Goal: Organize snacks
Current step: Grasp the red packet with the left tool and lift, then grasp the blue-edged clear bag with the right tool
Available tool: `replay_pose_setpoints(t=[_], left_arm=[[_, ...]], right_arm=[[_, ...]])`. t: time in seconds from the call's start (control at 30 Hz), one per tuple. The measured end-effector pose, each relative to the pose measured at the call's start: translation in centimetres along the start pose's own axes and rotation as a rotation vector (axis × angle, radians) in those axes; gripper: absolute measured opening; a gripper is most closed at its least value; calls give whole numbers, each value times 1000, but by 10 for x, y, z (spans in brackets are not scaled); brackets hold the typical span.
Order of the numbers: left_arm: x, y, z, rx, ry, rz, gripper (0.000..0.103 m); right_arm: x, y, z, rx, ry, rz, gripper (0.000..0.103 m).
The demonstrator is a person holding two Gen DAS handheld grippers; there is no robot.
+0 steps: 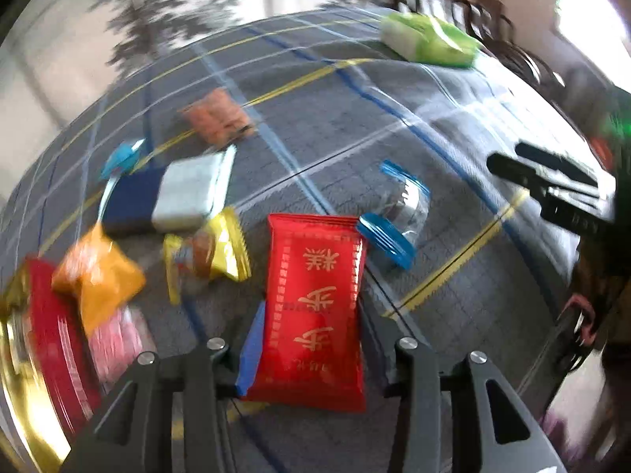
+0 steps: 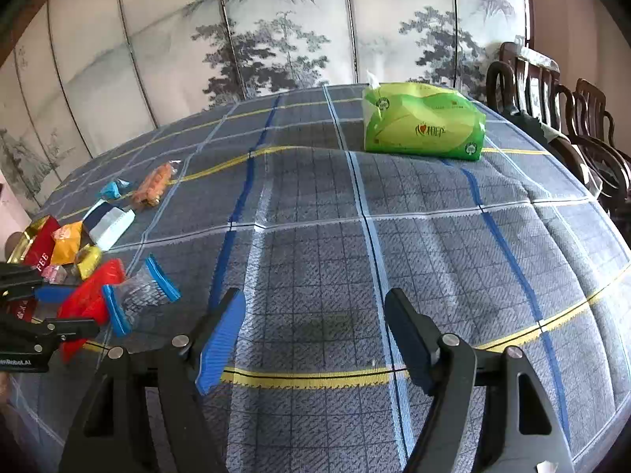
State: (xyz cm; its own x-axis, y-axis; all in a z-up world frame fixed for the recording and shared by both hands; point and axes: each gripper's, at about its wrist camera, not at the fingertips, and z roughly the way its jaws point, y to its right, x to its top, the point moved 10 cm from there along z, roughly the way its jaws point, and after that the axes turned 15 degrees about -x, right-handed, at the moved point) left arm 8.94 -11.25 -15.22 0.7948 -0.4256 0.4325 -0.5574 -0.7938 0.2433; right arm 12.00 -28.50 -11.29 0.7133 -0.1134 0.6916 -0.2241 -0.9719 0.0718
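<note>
Red foil catches the eye first: the red snack packet lies flat on the checked tablecloth, right between the two fingers of the left gripper. Its long axis runs straight out along the way that gripper points, near end low between the jaws, far end towards the clear packet with blue ends. A blue pad is pressed against the packet's left edge and the other finger stands tight at its right edge, so the jaws have narrowed onto it across its short width, and I judge it gripped. The other snacks are bunched just to its left: a yellow packet, an orange one, a white and navy box and a red and gold tin. The right gripper hangs well apart over bare cloth, jaws wide with nothing between them, the green tissue pack far beyond it. So the left hand is plainly nearer; lifting the packet clear looks like the next thing
</note>
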Motion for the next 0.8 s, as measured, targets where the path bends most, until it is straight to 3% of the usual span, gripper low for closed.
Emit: replay_pose_setpoints(t=[0.13, 0.2, 0.37, 0.47, 0.63, 0.8], left_arm=[[-23, -1, -30, -63, 95, -185, 44], [-31, 1, -44, -48, 129, -208, 44], [-51, 3, -76, -44, 164, -238, 44], [-45, 4, -87, -31, 178, -252, 44], [-43, 7, -108, -40, 208, -256, 44], [-48, 11, -119, -37, 222, -251, 44]], right_arm=[[2, 2, -3, 0, 18, 14, 71], [3, 1, -7, 19, 34, 13, 71], [-3, -39, -21, 208, 15, -110, 71], [-7, -73, -33, 277, 11, -187, 71], [-9, -122, -36, 274, 41, -355, 73], [-10, -145, -21, 255, 24, -450, 74]])
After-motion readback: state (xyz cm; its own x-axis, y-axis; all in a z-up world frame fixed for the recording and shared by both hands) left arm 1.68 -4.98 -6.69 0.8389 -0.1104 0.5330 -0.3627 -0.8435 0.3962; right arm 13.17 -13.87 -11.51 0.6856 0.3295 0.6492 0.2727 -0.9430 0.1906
